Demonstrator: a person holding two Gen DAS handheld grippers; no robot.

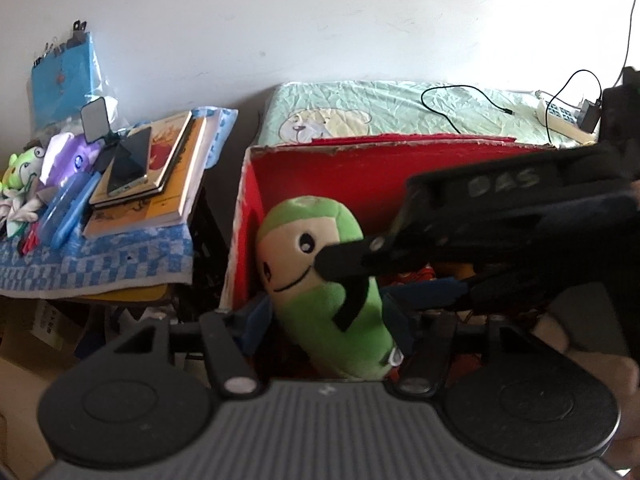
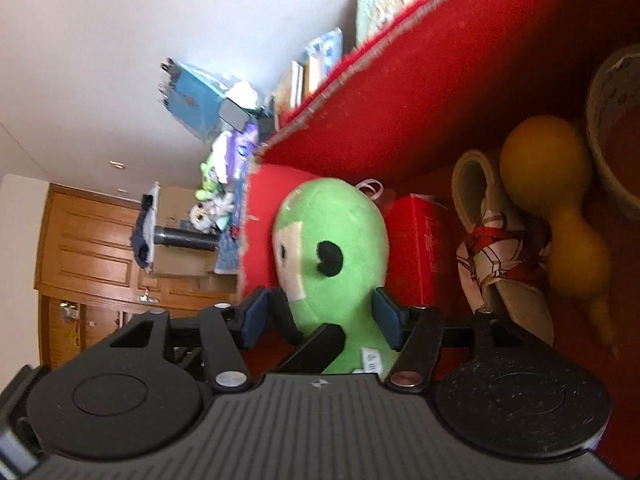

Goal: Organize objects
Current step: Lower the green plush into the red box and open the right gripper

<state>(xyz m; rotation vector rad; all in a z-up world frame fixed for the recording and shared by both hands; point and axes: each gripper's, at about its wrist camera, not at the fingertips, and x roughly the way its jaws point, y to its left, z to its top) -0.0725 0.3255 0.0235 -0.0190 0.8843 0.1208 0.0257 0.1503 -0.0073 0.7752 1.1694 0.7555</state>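
A green plush toy (image 1: pixel 320 264) with a cream face stands tilted inside the red cardboard box (image 1: pixel 312 168). In the right wrist view its body (image 2: pixel 336 232) fills the gap between the blue pads (image 2: pixel 386 316) of my right gripper (image 2: pixel 320 316), which is shut on it. That gripper reaches in from the right in the left wrist view, one black finger (image 1: pixel 340 260) lying across the toy's face. My left gripper (image 1: pixel 322 320) stands open at the box's near side, with the toy's lower end between its spread fingers.
The box also holds a yellow gourd (image 2: pixel 552 216), a small red carton (image 2: pixel 420 248) and a cloth-wrapped slipper (image 2: pixel 496 256). To its left, a side table with a blue checked cloth (image 1: pixel 100 264) carries books (image 1: pixel 160 176), a phone (image 1: pixel 128 164) and plush toys (image 1: pixel 24 168). Behind lies a bed (image 1: pixel 380 108).
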